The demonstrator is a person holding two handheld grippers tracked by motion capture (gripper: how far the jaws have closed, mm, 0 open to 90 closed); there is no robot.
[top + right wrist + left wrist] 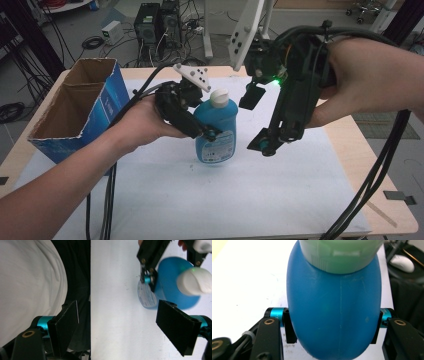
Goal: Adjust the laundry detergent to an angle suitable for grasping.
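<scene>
One blue bottle (pixel 216 131) is the centre of things, upright with a white cap (pixel 219 98), sitting around the middle of the table on the white sheet (pixel 200 200), a bit toward the far side. I can't tell from the high view whether its base rests on the sheet or hangs just above it. The left gripper (pixel 212 134) has it clamped: in the left gripper view both black pads press flat against the sides of the blue body (pixel 334 315), one on each side, below the pale cap (pixel 339 255). The left hand (pixel 142 122) comes in from the near left and wraps the gripper's body.

Just to the right of the bottle, the right gripper (pixel 255 120) hangs above the sheet, held in the right hand (pixel 365 80) and pointing down and left. Its jaws stand wide apart with nothing between them; the right gripper view shows the bottle (pixel 172 285) sitting past them, with the left gripper's jaws pinched on it.

Off at the left edge of the table stands an open blue cardboard box (pixel 75 115), well apart from the bottle. Past the far edge there's a couple of computer towers (pixel 157 22) on the floor with cables.
</scene>
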